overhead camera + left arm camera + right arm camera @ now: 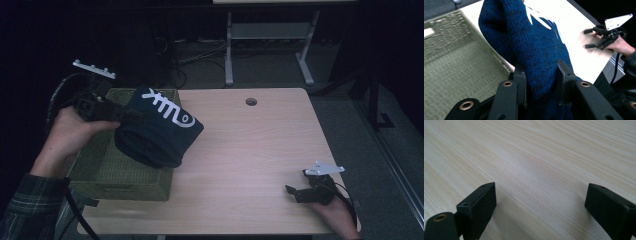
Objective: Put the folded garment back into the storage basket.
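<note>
One sweater, dark blue with white lettering, hangs from the left gripper over one green basket and the table in the high view. Left gripper view: jaws pinch the knit; this bunched hold may slip. Right gripper view: right gripper gapes wide, empty.

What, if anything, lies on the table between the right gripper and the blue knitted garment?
Nothing: the high view shows bare table between the right gripper and the blue knitted garment.
</note>
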A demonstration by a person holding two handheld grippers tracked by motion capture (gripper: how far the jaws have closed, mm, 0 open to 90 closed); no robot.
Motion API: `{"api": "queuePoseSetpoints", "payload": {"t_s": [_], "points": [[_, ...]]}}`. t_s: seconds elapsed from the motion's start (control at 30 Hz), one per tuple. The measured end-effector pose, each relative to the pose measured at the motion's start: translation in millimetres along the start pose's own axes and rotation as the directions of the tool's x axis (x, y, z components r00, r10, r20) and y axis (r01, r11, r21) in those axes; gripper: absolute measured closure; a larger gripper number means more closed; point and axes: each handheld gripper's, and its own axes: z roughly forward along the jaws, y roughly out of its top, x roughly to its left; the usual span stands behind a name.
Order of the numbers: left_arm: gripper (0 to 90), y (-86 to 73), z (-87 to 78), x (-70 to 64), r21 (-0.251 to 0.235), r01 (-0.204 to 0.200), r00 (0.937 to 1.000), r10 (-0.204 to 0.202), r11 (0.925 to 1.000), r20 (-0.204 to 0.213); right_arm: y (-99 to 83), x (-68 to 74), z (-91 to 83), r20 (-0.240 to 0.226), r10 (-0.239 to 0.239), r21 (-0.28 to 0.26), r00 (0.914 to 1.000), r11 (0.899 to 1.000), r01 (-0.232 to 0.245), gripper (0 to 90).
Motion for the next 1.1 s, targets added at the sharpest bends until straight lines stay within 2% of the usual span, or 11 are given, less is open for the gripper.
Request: {"api": "queuePoseSetpoints", "payload": {"t_s": [0.23, 0.5, 0.7, 1.1], "points": [[67.1, -9.5, -20.3, 13.0, -0.037, 0.033, 0.9990, -0.034, 0.9988, -0.029, -0.1, -0.3, 0.0, 0.003, 0.000, 0.000, 1.0000, 1.000, 0.000, 9.7], [67.1, -22.2, -32.0, 27.2, -0.056, 0.072, 0.9956, -0.075, 0.9958, -0.056, 0.0, -0.2, -0.1, 0.004, 0.003, 0.000, 1.0000, 1.000, -0.003, 9.7], [67.1, -34.3, -32.1, 34.2, -0.052, 0.097, 0.9931, -0.100, 0.9939, -0.061, 0.0, -0.3, -0.1, 0.003, 0.004, 0.001, 1.0000, 1.000, -0.004, 9.7], [67.1, -65.4, -29.5, 55.2, -0.077, 0.174, 0.9828, -0.178, 0.9818, -0.050, 0.0, -0.5, 0.1, 0.006, 0.004, -0.001, 1.0000, 1.000, -0.004, 9.7]]}}
